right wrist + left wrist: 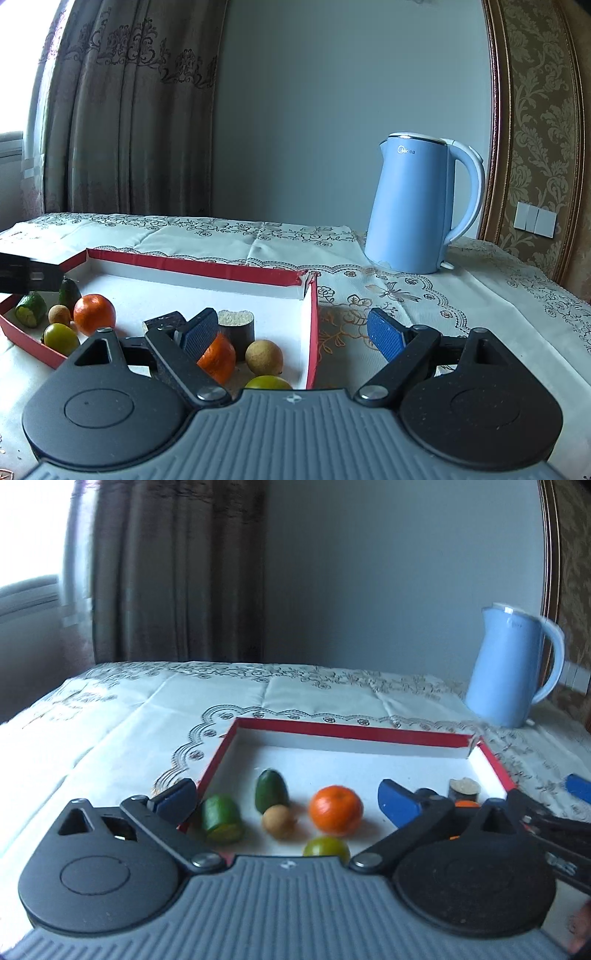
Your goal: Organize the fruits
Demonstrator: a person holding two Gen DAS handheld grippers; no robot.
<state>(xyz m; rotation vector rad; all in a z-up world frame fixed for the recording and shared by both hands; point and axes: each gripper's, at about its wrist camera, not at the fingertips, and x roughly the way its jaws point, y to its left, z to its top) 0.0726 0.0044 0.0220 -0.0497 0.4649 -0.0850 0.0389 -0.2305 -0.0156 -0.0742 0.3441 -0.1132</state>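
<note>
A shallow red box (354, 732) with a white floor lies on the tablecloth. My left gripper (288, 801) stands wide open over its near edge, with nothing held. Past its fingers lie a cut green fruit (221, 818), a dark green fruit (271, 790), a small brown fruit (279, 821), an orange (336, 810) and a yellow-green fruit (327, 847). My right gripper (293, 334) is open astride the red box's (312, 332) right wall. Its left finger (201, 332) is in front of a second orange (218, 358). Nearby lie a brown fruit (264, 356), a yellow-green fruit (267, 382) and a dark cane piece (236, 328).
A light blue electric kettle (421, 206) stands behind the box to the right, near the wall. An embroidered cream tablecloth (147, 709) covers the table. A brown curtain (177, 572) hangs at the back left. White wall switches (535, 219) are at the far right.
</note>
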